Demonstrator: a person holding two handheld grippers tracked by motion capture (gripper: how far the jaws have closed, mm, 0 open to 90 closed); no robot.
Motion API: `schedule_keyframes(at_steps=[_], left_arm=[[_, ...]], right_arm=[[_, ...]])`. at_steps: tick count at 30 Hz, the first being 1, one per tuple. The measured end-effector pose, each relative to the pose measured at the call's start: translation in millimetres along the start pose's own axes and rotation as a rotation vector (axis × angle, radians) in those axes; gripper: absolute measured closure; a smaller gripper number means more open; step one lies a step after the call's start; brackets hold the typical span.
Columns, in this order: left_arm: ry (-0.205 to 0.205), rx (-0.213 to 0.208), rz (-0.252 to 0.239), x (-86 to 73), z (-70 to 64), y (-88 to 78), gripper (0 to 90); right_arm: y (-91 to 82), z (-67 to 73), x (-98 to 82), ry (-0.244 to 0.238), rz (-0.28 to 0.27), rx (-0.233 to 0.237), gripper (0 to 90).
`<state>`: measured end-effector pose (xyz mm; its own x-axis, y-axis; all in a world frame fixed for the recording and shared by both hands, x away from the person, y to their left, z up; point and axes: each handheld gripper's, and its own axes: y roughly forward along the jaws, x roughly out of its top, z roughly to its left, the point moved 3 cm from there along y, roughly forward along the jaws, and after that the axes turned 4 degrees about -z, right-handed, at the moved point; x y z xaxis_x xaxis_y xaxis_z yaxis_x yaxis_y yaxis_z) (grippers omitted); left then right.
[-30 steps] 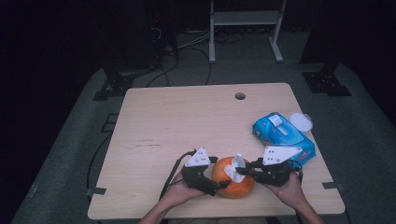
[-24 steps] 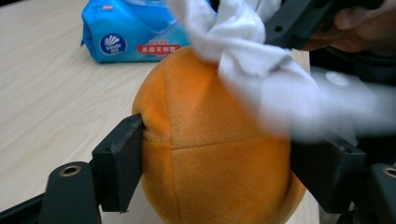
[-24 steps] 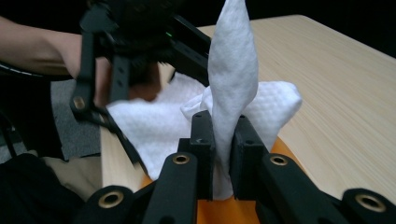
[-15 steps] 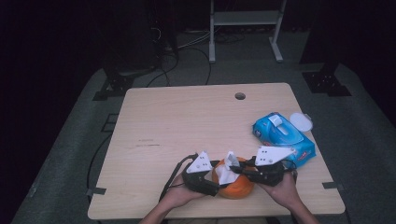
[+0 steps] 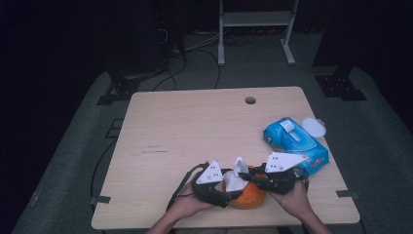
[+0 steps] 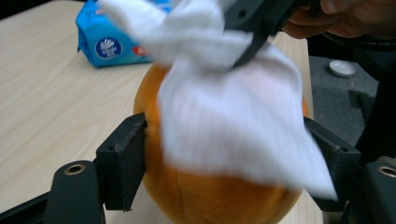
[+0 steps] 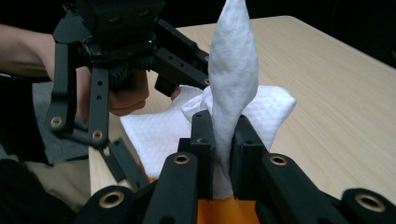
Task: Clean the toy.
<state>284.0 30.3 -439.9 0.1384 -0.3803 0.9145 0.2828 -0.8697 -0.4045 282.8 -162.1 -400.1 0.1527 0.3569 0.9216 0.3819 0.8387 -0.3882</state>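
While the left gripper clamps the round orange plush ball between its jaws at the near edge of the light wooden desk, the right gripper pinches a white wet wipe tight and drapes it over the ball's top. Left jaws have just been closing, ball between them. Wiping looks underway: top covered, sides and underside probably left. Blue wipe pack sits near, to the right.

No legible text on blue wipes pack
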Motion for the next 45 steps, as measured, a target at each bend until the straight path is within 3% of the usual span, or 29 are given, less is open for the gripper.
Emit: schedule_keyframes(at_steps=[6,7,8,9,10,11,14,15,16,19,21,23,24,25,27,30,31,32,34,35,36,37,38,39,40,41,44,45], left_arm=[[-0.047,-0.01,0.006,-8.9,9.8,-6.8,24.4],[-0.067,-0.019,0.008,-9.7,12.2,-7.1,22.3],[-0.067,-0.019,0.008,-9.7,12.2,-7.1,18.2],[-0.105,-0.037,0.007,-7.5,15.0,-5.4,12.9],[-0.105,-0.037,0.007,-7.5,15.0,-5.4,7.9],[-0.136,-0.066,-0.016,-3.7,14.6,-4.0,6.3],[-0.108,-0.056,0.005,-1.2,11.3,-1.3,8.6],[-0.088,-0.048,0.009,-2.0,10.2,-1.4,8.6],[-0.075,-0.042,0.009,-3.7,10.3,-3.2,18.2],[-0.054,-0.043,0.01,-8.1,12.3,-9.1,22.9],[-0.039,-0.047,0.019,-11.3,14.6,-13.1,24.5],[-0.047,-0.052,0.017,-13.7,16.6,-14.9,24.3],[-0.056,-0.056,0.015,-13.8,17.2,-14.8,24.3],[-0.071,-0.057,0.02,-11.2,16.9,-13.7,18.3],[-0.094,-0.061,0.023,-8.6,16.7,-12.8,9.4],[-0.101,-0.061,0.034,-5.8,13.7,-10.3,9.2],[-0.092,-0.055,0.039,-5.6,12.8,-9.7,15.0],[-0.056,-0.046,0.03,-4.0,11.1,-9.0,18.8],[-0.034,-0.043,0.02,-2.9,9.7,-8.0,23.7],[0.029,-0.024,-0.006,-0.8,6.2,-6.9,26.0],[0.029,-0.024,-0.006,-0.8,6.2,-6.9,28.2],[0.096,-0.006,-0.034,1.1,3.6,-7.7,30.7],[0.131,0.012,-0.049,1.6,3.3,-7.9,32.4],[0.131,0.012,-0.049,1.6,3.3,-7.9,33.1],[0.159,0.03,-0.057,1.2,3.6,-7.7,33.1],[0.183,0.039,-0.062,-0.3,4.8,-7.1,32.7],[0.155,0.025,-0.069,-5.2,11.6,-6.2,29.3],[0.155,0.025,-0.069,-5.2,11.6,-6.2,23.8]], right_arm=[[-9.6,-13.0,-11.7,0.049,0.007,-0.024,80.4],[-9.9,-15.1,-15.5,0.071,0.005,-0.021,80.4],[-9.9,-15.1,-15.5,0.071,0.005,-0.021,80.4],[-6.7,-12.7,-15.7,0.067,0.002,-0.025,80.3],[-6.7,-12.7,-15.7,0.067,0.002,-0.025,80.3],[-2.2,-8.1,-13.3,0.064,-0.006,-0.021,80.3],[4.8,0.2,-9.0,0.048,-0.011,-0.004,80.2],[8.6,4.1,-6.8,0.023,-0.01,-0.007,80.2],[11.4,7.9,-4.8,-0.01,0.009,-0.014,80.2],[7.3,3.3,-5.6,0.012,0.004,-0.001,80.3],[0.8,-4.2,-10.3,0.034,0.017,-0.027,80.5],[-6.5,-15.1,-20.9,0.093,0.022,-0.032,80.5],[-6.5,-15.1,-20.9,0.093,0.022,-0.032,80.5],[-6.7,-17.4,-24.7,0.119,0.016,-0.022,80.4],[-4.5,-14.2,-23.1,0.099,0.024,-0.036,80.4],[-2.1,-10.5,-20.1,0.091,0.026,-0.036,80.5],[0.8,-6.2,-16.3,0.074,0.026,-0.04,80.4],[2.4,-4.5,-14.6,0.069,0.02,-0.036,80.5],[8.2,1.1,-7.1,0.069,-0.007,0.005,80.4],[10.9,4.2,-2.9,0.05,-0.009,0.012,80.4],[10.9,4.2,-2.9,0.05,-0.009,0.012,80.4],[12.7,7.3,4.4,0.016,-0.012,0.012,80.5],[11.9,6.9,6.4,0.014,-0.021,0.006,80.5],[10.2,5.2,8.2,0.01,-0.031,-0.003,80.5],[10.2,5.2,8.2,0.01,-0.031,-0.003,80.5],[7.1,-0.5,7.3,0.015,-0.031,-0.033,80.5],[8.9,-8.3,-1.5,0.047,-0.026,-0.037,80.6],[8.9,-8.3,-1.5,0.047,-0.026,-0.037,80.6]])
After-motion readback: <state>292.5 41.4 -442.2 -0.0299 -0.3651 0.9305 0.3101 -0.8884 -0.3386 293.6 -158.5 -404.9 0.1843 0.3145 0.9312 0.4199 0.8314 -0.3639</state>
